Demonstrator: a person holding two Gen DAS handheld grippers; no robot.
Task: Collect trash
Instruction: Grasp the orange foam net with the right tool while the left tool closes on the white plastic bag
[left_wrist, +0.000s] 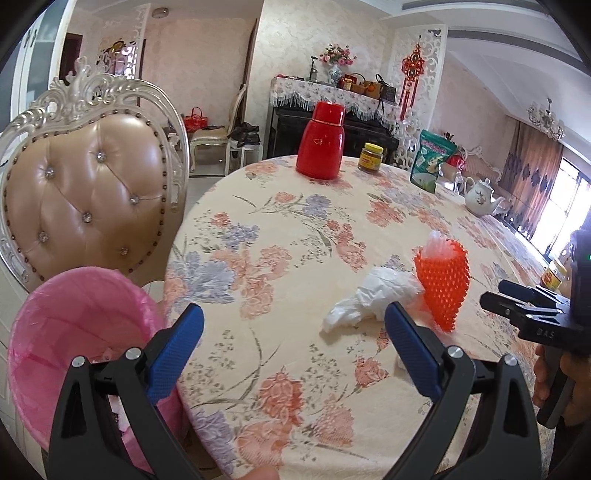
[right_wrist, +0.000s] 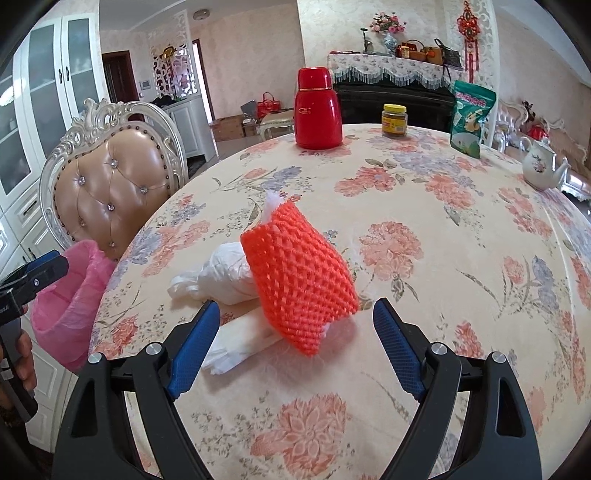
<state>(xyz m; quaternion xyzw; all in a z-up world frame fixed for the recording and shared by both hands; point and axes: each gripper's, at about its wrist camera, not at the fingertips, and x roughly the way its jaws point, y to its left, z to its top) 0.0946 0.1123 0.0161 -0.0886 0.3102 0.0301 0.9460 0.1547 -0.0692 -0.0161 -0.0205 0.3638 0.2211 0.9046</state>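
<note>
Foam net (right_wrist: 301, 273) before spread right fingers (right_wrist: 397, 343)

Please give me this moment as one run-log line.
stage: approach | left tool: open, empty | right tool: open, at orange foam net | white bag: on table | pink bin: beside table

Orange foam net (right_wrist: 301, 273), floral tablecloth (right_wrist: 424, 295)
</note>
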